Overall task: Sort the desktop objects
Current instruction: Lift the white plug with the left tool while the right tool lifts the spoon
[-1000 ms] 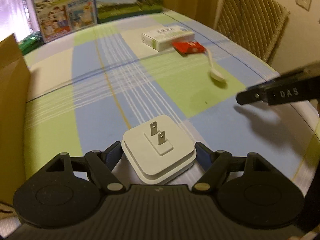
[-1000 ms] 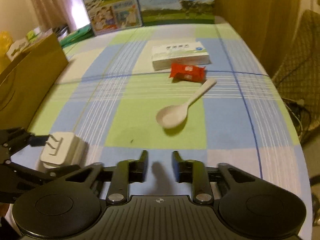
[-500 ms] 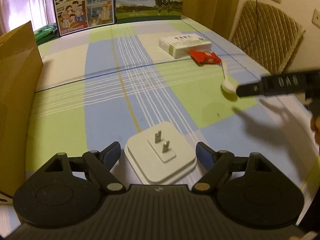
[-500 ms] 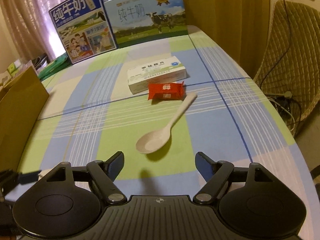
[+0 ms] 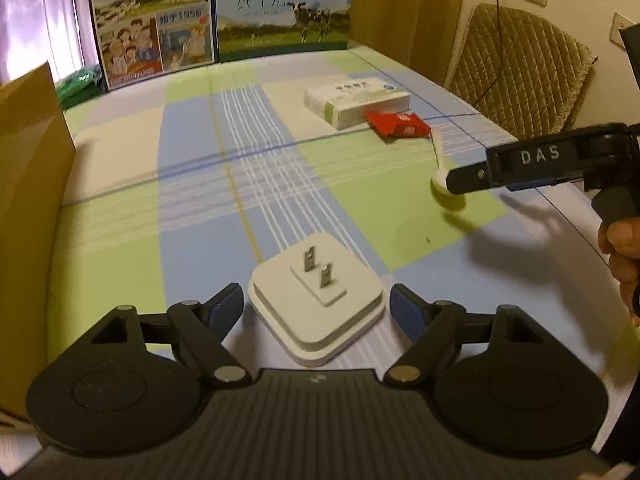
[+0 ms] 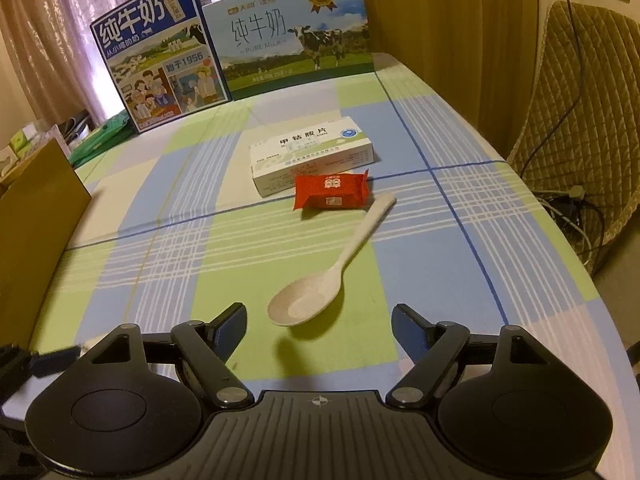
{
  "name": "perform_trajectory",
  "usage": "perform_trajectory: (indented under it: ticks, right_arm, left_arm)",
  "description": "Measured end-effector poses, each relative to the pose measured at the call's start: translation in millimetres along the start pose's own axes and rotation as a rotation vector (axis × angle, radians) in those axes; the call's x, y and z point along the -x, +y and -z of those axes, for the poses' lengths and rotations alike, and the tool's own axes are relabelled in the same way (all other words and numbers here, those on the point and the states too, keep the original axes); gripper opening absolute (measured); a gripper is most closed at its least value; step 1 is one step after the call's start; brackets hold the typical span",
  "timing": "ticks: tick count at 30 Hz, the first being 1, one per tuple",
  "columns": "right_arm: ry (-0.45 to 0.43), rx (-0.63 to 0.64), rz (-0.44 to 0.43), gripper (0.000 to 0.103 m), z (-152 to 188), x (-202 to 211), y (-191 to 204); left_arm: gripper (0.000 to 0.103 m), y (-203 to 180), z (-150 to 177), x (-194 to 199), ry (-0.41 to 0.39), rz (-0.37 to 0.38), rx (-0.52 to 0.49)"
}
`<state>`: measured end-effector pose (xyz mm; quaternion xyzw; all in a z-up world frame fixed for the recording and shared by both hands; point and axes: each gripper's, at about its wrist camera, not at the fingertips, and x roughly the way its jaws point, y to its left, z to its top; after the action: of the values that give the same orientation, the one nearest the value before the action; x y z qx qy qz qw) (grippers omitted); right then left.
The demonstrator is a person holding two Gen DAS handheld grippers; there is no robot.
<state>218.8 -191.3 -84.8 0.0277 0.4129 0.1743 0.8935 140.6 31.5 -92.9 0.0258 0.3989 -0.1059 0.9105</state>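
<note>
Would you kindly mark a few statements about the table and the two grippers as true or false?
1. The left gripper is open around the white plug. True.
2. The plug's prongs point down into the table. False: they point up.
3. The red packet lies between the medicine box and the spoon. True.
4. The right gripper is shut on the spoon. False: it is open, and the spoon lies on the tablecloth.
</note>
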Motion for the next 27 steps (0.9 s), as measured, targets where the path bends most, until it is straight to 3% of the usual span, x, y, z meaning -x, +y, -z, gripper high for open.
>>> perform_trajectory:
  ticks: [14,18,20,23,27]
  right_arm:
    - [0.003,0.068,0.025,0.076,-1,-28,17]
    - [0.006,0.159,0.054,0.057,4,-36,29]
    - [0.003,0.168,0.062,0.041,4,-36,29]
    - [0.013,0.166,0.054,0.032,5,-33,27]
    - [0.036,0.177,0.039,0.03,10,-24,25]
  left_arm:
    - [0.075,-4,1,-11,0.021,-0.023,-0.023]
    - [0.075,-2,1,-12,0.013,-0.013,-0.021]
    - [0.075,-1,1,-12,0.012,-0.009,-0.023]
    - [0.075,-1,1,-13,0.015,-0.007,-0.028]
    - [0.075,-1,2,-13,0.018,-0.003,-0.025]
